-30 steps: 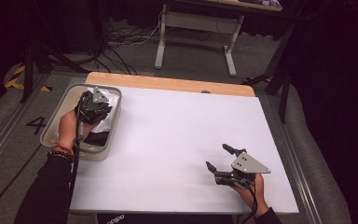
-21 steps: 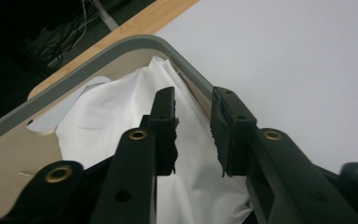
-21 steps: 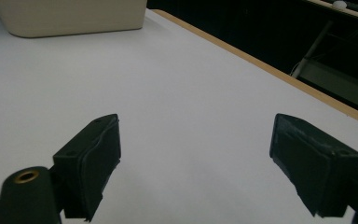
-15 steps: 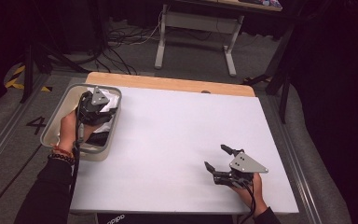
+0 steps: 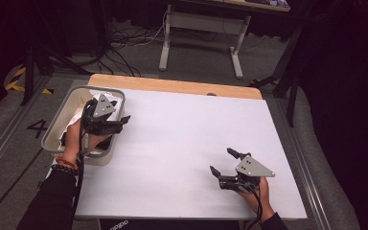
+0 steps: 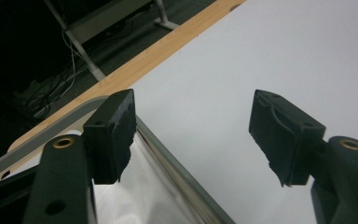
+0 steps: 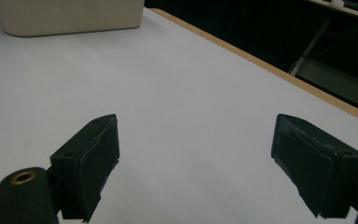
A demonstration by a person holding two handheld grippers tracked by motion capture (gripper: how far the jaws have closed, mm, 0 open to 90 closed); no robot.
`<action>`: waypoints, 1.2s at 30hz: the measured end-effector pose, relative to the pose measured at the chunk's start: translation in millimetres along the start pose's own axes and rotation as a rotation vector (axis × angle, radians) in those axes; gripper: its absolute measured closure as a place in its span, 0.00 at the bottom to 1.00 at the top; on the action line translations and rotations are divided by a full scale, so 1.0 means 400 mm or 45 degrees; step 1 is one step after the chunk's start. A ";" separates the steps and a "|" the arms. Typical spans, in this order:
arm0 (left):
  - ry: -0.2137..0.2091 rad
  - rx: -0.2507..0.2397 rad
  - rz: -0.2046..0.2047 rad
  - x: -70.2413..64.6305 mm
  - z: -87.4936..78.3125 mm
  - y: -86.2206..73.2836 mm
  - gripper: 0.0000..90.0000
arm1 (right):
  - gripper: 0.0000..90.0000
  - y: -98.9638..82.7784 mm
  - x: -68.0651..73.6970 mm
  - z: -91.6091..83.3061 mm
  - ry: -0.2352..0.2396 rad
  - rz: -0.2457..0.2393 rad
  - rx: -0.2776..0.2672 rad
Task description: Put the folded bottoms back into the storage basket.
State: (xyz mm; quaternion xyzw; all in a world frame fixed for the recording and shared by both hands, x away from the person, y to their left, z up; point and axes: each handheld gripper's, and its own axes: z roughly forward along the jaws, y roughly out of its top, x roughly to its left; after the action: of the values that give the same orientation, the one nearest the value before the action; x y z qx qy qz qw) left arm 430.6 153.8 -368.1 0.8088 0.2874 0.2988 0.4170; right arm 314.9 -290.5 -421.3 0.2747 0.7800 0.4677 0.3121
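Observation:
My left gripper [image 5: 123, 122] hovers over the right rim of a pale tub with a grey rim [image 5: 52, 125] at the table's left edge. Its jaws have just been opening and stand open with nothing between them. In the left gripper view [image 6: 193, 135], the tub's rim [image 6: 177, 168] and its white inside pass below the jaws. My right gripper [image 5: 221, 160] rests low over the white tabletop [image 5: 182, 129] near the front right. It is open and empty. Through its jaws [image 7: 196, 144] I see bare white table.
Something dark lies inside the tub [image 5: 101, 143] under the left hand, but I cannot make out what it is. The tub's side [image 7: 65, 18] shows far off in the right gripper view. A wooden strip [image 5: 172, 86] edges the table's far side, with desk legs and cables on the floor beyond.
The left gripper has moved right, from over the tub's inside to its right rim. Its jaws have spread apart. The right gripper has stayed where it was.

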 end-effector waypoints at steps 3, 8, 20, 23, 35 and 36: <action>0.037 -0.042 -0.002 -0.012 -0.005 0.000 0.29 | 0.17 -0.001 0.001 0.001 0.003 -0.010 0.003; 0.080 -0.081 -0.009 -0.031 -0.011 -0.001 0.20 | 0.15 -0.001 0.000 0.001 -0.008 0.000 -0.002; 0.089 -0.175 -0.034 -0.059 -0.031 0.004 0.09 | 0.12 0.000 -0.004 -0.002 -0.033 0.017 -0.016; 0.070 -0.194 -0.023 -0.070 -0.033 0.005 0.08 | 0.11 0.000 -0.004 0.000 -0.045 0.013 -0.016; 0.049 -0.231 0.023 -0.129 -0.040 0.007 0.07 | 0.11 0.002 0.000 -0.004 -0.053 -0.007 -0.021; 0.040 -0.238 0.034 -0.134 -0.041 0.009 0.07 | 0.11 0.002 0.000 -0.004 -0.056 -0.009 -0.021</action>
State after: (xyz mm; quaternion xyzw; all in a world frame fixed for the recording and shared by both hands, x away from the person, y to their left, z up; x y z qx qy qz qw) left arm 384.3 121.9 -370.4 0.7653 0.2541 0.3426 0.4821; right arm 313.9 -291.1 -420.0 0.2795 0.7700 0.4670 0.3330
